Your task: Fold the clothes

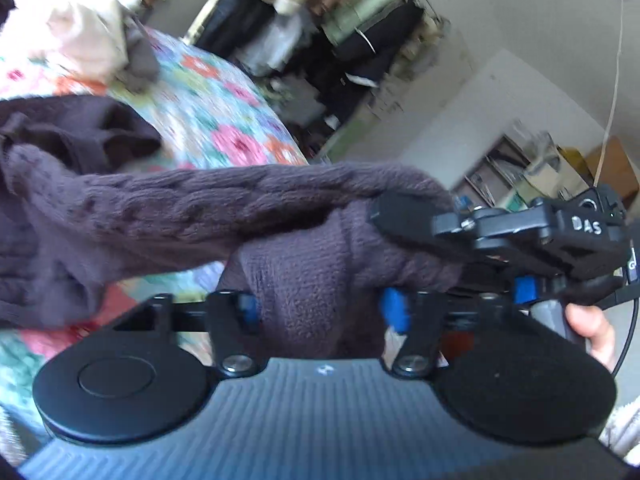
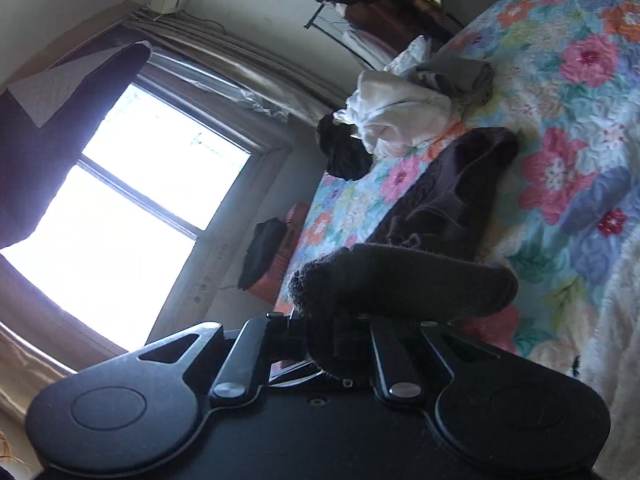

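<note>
purple knit garment (image 1: 304,292): one, raised off the bed
grippers: two, left gripper (image 1: 320,308) and right gripper (image 1: 404,216)
floral quilt (image 2: 568,128): one
dark brown garment (image 2: 452,192): one
white garment (image 2: 400,116): one
grey garment (image 2: 456,72): one
window (image 2: 132,200): one, far left

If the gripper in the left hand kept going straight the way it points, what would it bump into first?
Probably the purple knitted garment itself: the left gripper is clamped on it and a fold stretches right across its front. Beyond lies the floral quilt, though depth is hard to judge.
</note>
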`<action>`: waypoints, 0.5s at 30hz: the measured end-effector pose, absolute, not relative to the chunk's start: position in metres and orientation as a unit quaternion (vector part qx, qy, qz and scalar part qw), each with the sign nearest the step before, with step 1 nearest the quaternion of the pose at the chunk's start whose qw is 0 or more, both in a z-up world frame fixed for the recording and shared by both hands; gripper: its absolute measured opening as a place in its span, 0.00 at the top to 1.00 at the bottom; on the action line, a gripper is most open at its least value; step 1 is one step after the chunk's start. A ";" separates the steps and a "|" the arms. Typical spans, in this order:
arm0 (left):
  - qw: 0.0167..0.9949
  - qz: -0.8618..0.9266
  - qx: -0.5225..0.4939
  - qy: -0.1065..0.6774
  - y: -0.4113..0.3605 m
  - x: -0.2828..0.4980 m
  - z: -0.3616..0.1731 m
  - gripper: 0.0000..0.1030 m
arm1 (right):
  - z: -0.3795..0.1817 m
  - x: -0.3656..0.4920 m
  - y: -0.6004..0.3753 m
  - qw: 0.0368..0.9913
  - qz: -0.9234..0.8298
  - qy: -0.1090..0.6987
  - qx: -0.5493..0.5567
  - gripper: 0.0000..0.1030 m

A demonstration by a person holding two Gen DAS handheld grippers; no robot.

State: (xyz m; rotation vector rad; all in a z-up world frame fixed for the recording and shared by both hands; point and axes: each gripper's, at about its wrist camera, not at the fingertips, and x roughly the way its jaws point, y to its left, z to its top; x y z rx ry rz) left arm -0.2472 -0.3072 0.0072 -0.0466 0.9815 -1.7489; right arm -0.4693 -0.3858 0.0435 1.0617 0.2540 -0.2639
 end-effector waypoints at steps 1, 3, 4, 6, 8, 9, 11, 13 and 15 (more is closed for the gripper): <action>0.540 -0.732 -0.004 0.416 -0.312 -0.254 0.003 0.83 | 0.034 -0.474 -0.388 0.839 -0.131 0.124 0.514 0.86; 0.556 -0.719 0.024 0.416 -0.317 -0.263 -0.003 0.85 | 0.020 -0.477 -0.396 0.832 -0.135 0.135 0.522 0.82; 0.568 -0.711 0.035 0.413 -0.316 -0.263 -0.004 0.85 | 0.015 -0.477 -0.399 0.831 -0.137 0.140 0.520 0.81; 0.600 -0.688 0.059 0.404 -0.310 -0.261 -0.004 0.85 | 0.010 -0.473 -0.407 0.836 -0.137 0.153 0.509 0.71; 0.634 -0.659 0.087 0.395 -0.305 -0.255 -0.005 0.85 | 0.012 -0.468 -0.414 0.850 -0.150 0.166 0.476 0.59; 0.650 -0.643 0.100 0.393 -0.301 -0.250 -0.007 0.85 | 0.013 -0.466 -0.418 0.858 -0.158 0.172 0.458 0.49; 0.679 -0.605 0.120 0.399 -0.295 -0.236 -0.013 0.85 | 0.012 -0.459 -0.431 0.868 -0.170 0.192 0.425 0.48; 0.699 -0.569 0.128 0.413 -0.289 -0.220 -0.021 0.85 | 0.009 -0.447 -0.446 0.875 -0.175 0.218 0.395 0.47; 0.711 -0.540 0.124 0.433 -0.283 -0.205 -0.029 0.85 | -0.001 -0.426 -0.459 0.876 -0.171 0.260 0.368 0.47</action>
